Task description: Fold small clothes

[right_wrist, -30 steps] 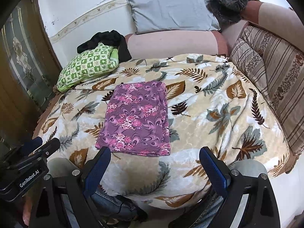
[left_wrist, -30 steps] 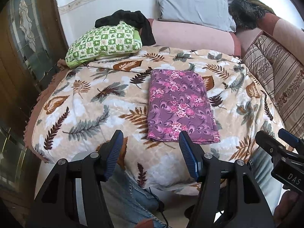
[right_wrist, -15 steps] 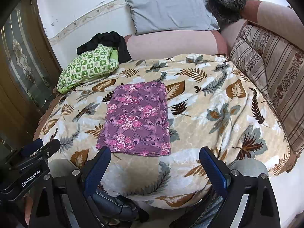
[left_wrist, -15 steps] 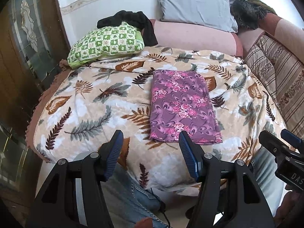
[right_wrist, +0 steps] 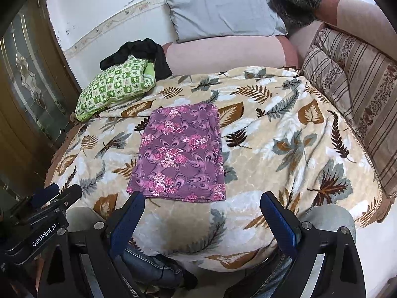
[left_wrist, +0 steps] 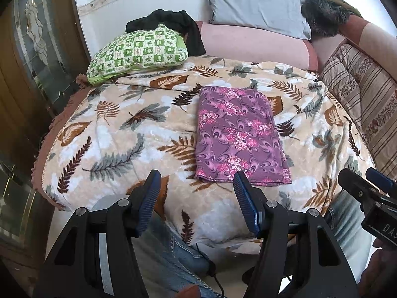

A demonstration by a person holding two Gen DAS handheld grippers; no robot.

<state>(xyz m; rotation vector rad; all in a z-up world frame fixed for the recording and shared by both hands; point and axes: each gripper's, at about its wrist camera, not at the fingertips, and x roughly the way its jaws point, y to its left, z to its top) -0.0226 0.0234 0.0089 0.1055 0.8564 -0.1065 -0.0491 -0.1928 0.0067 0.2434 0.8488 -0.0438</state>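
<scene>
Cloth: purple floral garment lies flat in a neat rectangle on the bed, probably already folded.
Fingers: left gripper and right gripper both gape empty, held back at the bed's near edge.

We are in a home bedroom: a bed under a leaf-print blanket, a grey pillow and green checked pillow by the wall, beside a glass-panelled wooden door.
</scene>
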